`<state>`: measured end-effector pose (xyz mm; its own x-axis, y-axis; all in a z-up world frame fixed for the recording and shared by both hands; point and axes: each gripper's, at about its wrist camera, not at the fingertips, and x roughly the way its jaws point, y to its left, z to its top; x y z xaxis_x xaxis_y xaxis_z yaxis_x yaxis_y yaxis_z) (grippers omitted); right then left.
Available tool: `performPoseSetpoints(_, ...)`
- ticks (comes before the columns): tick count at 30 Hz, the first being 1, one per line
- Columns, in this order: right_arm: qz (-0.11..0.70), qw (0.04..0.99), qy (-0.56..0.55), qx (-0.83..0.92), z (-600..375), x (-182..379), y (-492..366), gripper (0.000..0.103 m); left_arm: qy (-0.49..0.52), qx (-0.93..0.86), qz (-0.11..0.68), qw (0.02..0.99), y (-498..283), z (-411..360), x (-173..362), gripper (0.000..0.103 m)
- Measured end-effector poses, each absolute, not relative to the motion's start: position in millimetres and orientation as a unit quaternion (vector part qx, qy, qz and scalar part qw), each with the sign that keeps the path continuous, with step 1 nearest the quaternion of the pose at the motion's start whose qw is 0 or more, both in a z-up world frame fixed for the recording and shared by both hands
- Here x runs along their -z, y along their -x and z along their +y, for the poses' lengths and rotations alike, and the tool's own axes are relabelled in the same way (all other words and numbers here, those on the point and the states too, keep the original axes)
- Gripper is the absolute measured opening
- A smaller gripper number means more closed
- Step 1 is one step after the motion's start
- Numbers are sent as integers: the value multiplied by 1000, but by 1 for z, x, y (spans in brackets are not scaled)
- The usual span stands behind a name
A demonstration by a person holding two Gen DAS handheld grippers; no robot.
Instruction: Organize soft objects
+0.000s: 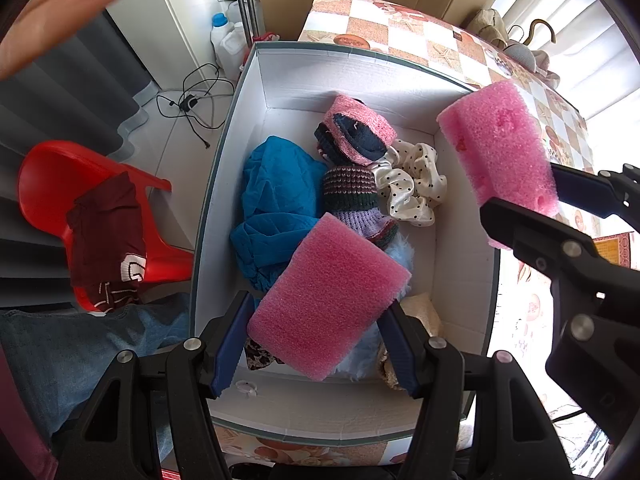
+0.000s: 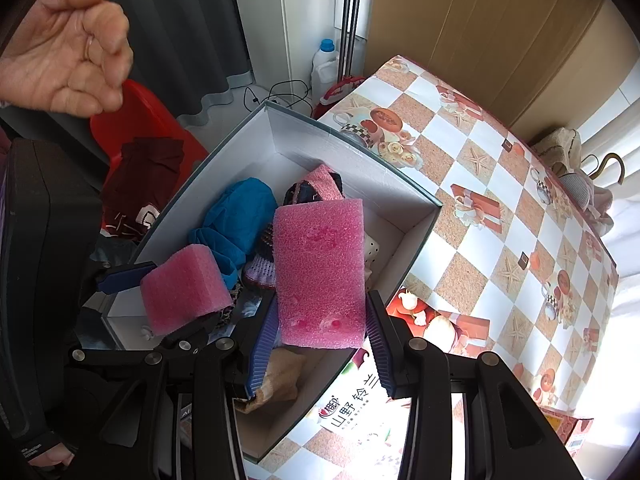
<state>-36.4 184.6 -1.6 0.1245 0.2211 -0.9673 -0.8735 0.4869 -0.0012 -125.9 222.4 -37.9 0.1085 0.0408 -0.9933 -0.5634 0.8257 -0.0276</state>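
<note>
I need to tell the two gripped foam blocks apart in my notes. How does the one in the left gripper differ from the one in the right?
The left gripper's foam block has a plain, even face; the right gripper's foam block shows dents and small holes. The left gripper holds its block skewed between the fingers, while the right gripper holds its block nearly straight. Both are pink and hang over the white box.

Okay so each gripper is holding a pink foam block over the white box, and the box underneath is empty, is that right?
Not quite. Each gripper, left and right, does hold a pink foam block over the white box, but the box is not empty: the left wrist view shows a blue cloth and other soft items inside.
</note>
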Motion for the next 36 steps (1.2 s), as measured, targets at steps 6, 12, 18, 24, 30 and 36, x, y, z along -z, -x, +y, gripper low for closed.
performPoseSetpoints(6, 528, 681, 309, -402, 187, 2, 36, 44, 206, -212, 634, 715, 126, 222, 38, 66)
performPoseSetpoints(12, 530, 678, 310, -404, 188, 4, 37, 44, 207, -210, 633, 716, 125, 221, 37, 66)
performPoseSetpoints(18, 532, 677, 310, -404, 188, 5, 37, 44, 205, -209, 633, 717, 123, 218, 36, 66)
performPoseSetpoints(24, 537, 673, 310, -403, 187, 7, 36, 44, 205, -209, 631, 718, 121, 214, 34, 66)
performPoseSetpoints(30, 537, 673, 311, -403, 188, 7, 33, 44, 206, -213, 625, 722, 118, 211, 29, 66)
performPoseSetpoints(36, 533, 669, 317, -409, 191, 7, 36, 44, 210, -218, 622, 722, 119, 206, 27, 66)
